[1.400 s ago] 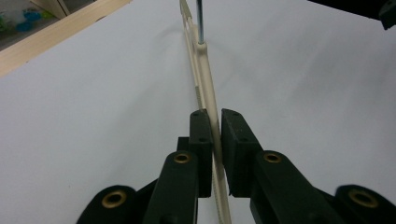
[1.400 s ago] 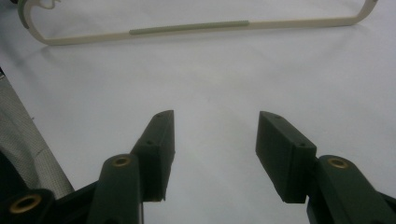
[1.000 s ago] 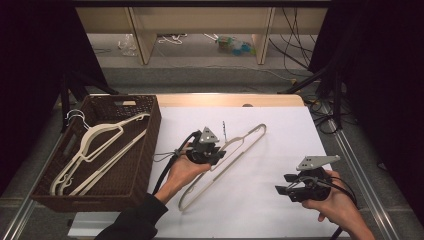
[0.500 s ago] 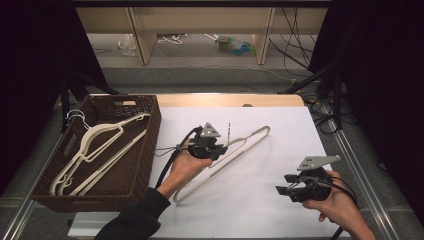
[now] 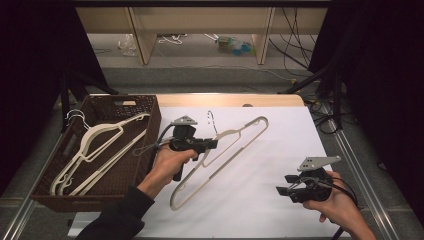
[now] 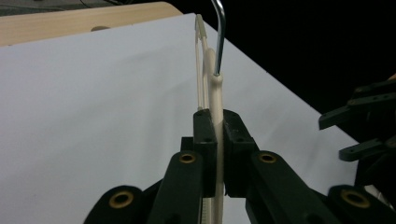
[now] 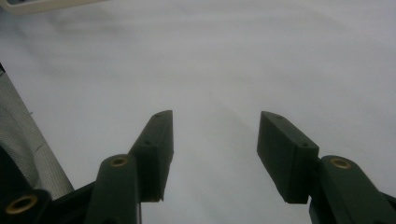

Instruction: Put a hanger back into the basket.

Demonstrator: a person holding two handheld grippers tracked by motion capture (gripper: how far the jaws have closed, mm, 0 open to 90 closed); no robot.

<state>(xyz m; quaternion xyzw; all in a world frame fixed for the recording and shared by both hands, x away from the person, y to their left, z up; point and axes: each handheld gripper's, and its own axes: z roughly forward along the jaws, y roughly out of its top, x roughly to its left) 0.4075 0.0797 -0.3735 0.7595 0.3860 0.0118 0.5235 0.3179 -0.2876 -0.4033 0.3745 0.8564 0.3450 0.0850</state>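
Hanger (image 5: pixel 220 160) lifted by left tongs (image 5: pixel 212 145), sheet (image 5: pixel 280 210) roomy.

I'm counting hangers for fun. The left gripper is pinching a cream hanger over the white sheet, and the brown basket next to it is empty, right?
Not quite. The left gripper does pinch a cream hanger over the white sheet, but the brown basket is not empty: the high view shows more cream hangers lying inside it.
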